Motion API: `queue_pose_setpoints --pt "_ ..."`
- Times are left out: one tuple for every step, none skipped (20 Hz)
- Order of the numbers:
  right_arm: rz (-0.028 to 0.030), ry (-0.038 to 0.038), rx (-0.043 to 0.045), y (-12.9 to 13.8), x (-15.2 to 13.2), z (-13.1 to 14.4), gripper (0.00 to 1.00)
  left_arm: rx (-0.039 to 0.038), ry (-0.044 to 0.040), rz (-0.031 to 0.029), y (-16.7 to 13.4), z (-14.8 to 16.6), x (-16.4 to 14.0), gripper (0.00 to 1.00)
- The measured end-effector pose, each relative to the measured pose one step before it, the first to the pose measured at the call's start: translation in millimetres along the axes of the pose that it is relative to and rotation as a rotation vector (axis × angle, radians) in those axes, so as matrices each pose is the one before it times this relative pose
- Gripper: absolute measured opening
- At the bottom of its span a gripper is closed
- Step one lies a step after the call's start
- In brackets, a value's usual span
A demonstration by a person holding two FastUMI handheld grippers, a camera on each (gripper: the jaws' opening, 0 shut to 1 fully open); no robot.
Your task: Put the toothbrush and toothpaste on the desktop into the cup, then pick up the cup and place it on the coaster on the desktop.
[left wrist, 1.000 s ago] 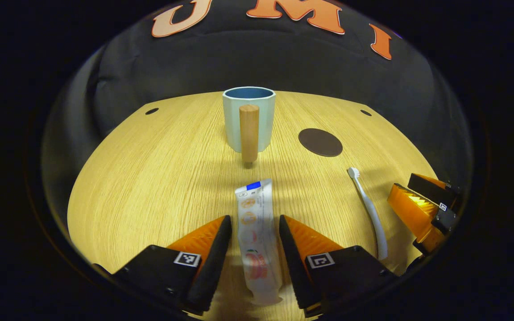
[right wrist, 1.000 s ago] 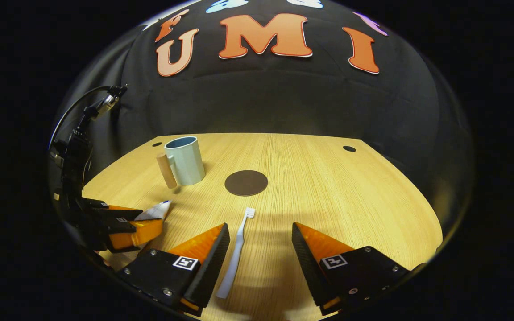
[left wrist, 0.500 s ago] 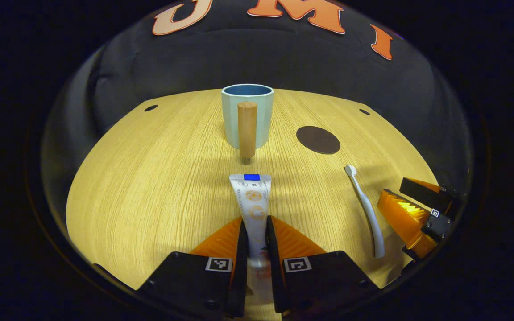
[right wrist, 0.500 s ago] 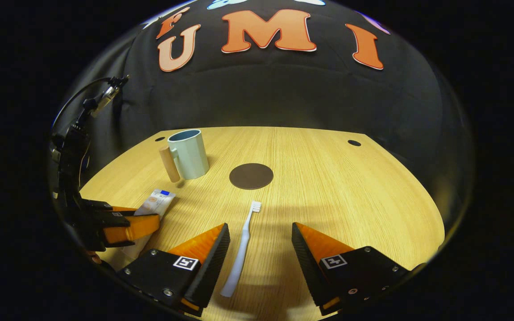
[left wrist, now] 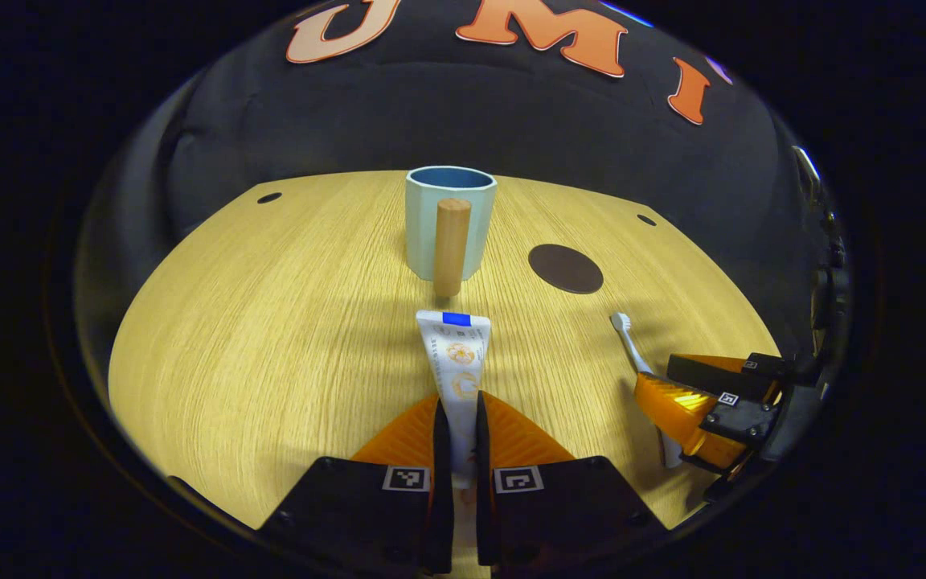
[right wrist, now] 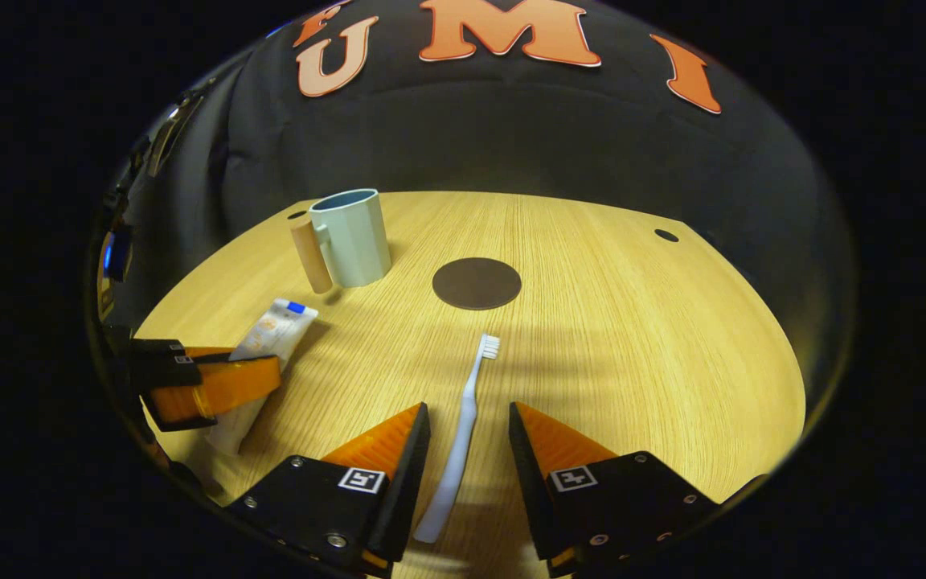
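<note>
Left gripper view: the left gripper is sitting low over the table, its two fingers clenched on the tube of toothpaste, pressing it from both sides near its lower half. The tube is lying along the fingers' line, its flat crimped end pointing away toward the cup. To the right, the right gripper is lying just over the handle end of the toothbrush, whose bristled head is pointing toward the coaster. Beyond the tube, the cup is standing upright on the table, its wooden handle facing the camera. The coaster is lying flat to the right of the cup, apart from it.

Right gripper view: the right gripper is standing released, its fingers straddling the toothbrush handle with a gap on each side and touching neither side of it. The toothbrush is lying flat on the table, head away from the camera. At the left edge, the left gripper is gripping the tube, which is resting on the table. Farther off, the coaster is lying just past the brush head, bare. The cup is standing to the coaster's left, handle turned left.
</note>
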State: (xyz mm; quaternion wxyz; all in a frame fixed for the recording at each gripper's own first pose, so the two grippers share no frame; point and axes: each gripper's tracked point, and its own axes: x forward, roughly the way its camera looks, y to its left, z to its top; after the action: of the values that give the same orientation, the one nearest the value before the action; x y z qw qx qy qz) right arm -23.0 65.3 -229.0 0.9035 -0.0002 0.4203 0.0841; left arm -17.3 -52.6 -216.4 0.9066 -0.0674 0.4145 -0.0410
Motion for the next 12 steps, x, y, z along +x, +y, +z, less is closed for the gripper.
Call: queue_pose_setpoints --pt "0.0036 0.00479 0.00039 1.47 1.15 1.23 0.55 0.00021 -0.00465 -0.00082 2.47 1.71 0.36 0.16" --pt "-0.0023 0.00222 0.00499 -0.39 1.81 2.58 0.52 -0.00326 -0.00642 -0.00052 1.14 1.4 -0.32 0.16" --pt "-0.00433 0.00996 0.00275 -0.75 1.78 1.19 0.42 0.00031 -0.00569 0.0 1.01 1.68 -0.05 0.16" --pt "-0.00602 0.00432 0.00221 -0.24 2.68 1.43 0.42 0.00077 -0.00789 0.00077 0.74 1.58 -1.67 0.16" --pt "-0.00168 0.00335 -0.00375 0.55 1.32 1.98 0.35 0.0003 -0.00775 0.00161 1.06 1.83 -0.79 0.16" --pt "-0.00139 -0.00318 -0.00591 1.02 1.4 1.38 0.3 -0.00049 -0.00844 0.00013 -0.56 0.76 -1.65 0.15" --pt "-0.00022 -0.00277 -0.00685 -0.08 -0.73 1.63 0.18 -0.00112 -0.00447 -0.00003 -0.31 2.26 -3.64 0.15" --pt "0.0007 -0.0001 -0.00959 1.6 0.92 -0.74 0.13 0.00245 -0.00841 0.00046 -0.65 2.81 -3.53 0.15" --pt "0.00206 0.00145 0.0018 0.13 -0.37 0.45 0.09 0.00138 -0.00687 0.0039 1.43 1.06 -2.01 0.16" --pt "0.00707 0.00281 0.01103 1.38 0.17 -0.57 0.08 0.00314 -0.01065 0.00126 0.13 2.86 -3.27 0.15" --pt "0.00815 -0.00355 0.01491 -0.02 -0.07 1.53 0.08 0.00153 -0.01368 -0.00277 -1.24 3.19 -2.5 0.16" --pt "0.01234 -0.00431 0.01818 1.43 -0.15 1.18 0.08 0.00343 -0.00983 -0.00057 -0.93 4.12 -2.33 0.15"
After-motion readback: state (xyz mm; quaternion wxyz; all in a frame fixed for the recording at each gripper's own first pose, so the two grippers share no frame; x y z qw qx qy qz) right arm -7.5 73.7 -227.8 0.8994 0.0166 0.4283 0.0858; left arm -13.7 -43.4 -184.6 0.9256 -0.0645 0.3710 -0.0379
